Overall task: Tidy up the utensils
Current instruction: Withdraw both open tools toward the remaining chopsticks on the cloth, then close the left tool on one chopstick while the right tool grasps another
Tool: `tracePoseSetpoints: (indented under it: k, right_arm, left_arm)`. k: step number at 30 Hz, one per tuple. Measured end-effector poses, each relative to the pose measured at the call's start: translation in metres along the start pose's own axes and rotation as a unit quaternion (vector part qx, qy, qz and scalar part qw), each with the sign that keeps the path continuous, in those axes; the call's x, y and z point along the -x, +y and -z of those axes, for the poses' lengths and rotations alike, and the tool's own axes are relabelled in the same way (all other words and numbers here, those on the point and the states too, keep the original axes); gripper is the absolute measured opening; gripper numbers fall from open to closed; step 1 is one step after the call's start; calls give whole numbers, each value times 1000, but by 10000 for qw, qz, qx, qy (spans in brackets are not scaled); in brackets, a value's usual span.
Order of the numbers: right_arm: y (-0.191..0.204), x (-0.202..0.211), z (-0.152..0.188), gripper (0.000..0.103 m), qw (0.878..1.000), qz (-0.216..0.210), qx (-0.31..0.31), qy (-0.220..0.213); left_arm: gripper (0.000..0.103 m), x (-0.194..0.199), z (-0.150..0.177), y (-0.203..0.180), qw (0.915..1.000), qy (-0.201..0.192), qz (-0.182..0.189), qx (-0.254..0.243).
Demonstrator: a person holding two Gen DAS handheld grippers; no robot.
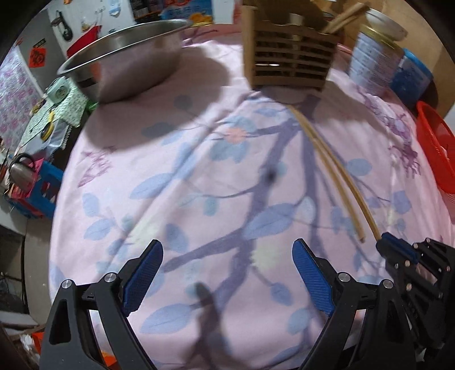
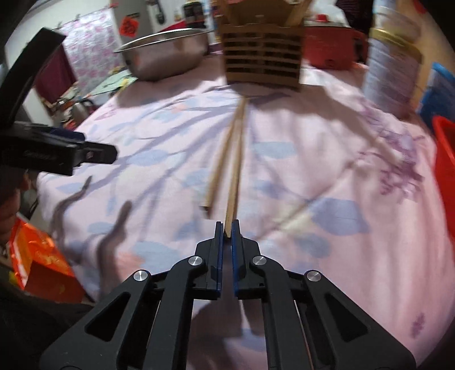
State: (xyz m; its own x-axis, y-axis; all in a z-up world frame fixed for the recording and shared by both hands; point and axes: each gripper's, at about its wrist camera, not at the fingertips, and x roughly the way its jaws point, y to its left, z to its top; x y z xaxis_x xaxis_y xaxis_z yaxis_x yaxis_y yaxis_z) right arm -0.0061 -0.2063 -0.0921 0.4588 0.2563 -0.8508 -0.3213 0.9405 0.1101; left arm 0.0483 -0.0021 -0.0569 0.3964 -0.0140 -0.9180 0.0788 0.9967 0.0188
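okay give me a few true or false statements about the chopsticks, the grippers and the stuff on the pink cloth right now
1. The right gripper is shut on one wooden chopstick. True.
2. The left gripper holds the other wooden chopstick. False: it is open and empty.
3. The slatted wooden utensil holder is empty. False: sticks already stand in it.
4. A steel bowl sits on the floral pink cloth. True.

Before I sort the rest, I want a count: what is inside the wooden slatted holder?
Chopstick ends stick out of the wooden slatted holder's top right corner. The slats hide their lower parts and anything else inside, so the number cannot be told.
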Motion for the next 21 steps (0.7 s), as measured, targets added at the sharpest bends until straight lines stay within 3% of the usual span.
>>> tracePoseSetpoints:
  k: [13,21]
  right_arm:
    - [-58,44,-6,6,9995,296,131,-42]
    - [-77,48,-12,6,9981,263,562,-7]
  left_arm:
    - [90,-12,-8,-103,9955,-337,687,-552]
    - [66,-32,-9,-115,9965,-308,762,-145]
